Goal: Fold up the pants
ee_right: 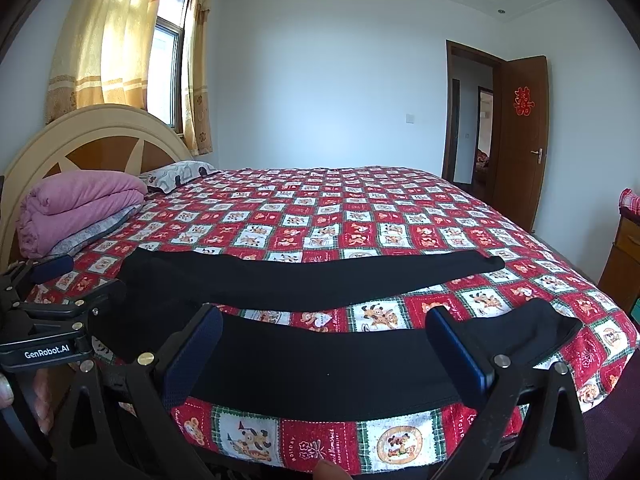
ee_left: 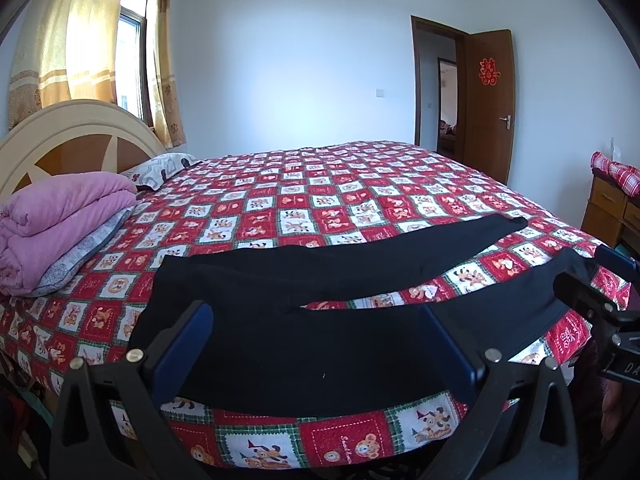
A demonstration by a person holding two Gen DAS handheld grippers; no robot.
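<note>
Black pants lie flat on the red checked bedspread, waist at the left, both legs running right in a narrow V. My left gripper stands open at the bed's near edge, its fingers either side of the waist and upper near leg. My right gripper is open too, straddling the lower part of the near leg, whose cuff lies just beyond its right finger. The far leg lies untouched. Each gripper shows in the other's view: the right gripper, the left gripper.
A folded pink quilt on a grey pillow and a patterned pillow sit by the headboard at the left. A wooden cabinet stands at the right. An open door is in the far wall. A hand holds the left gripper.
</note>
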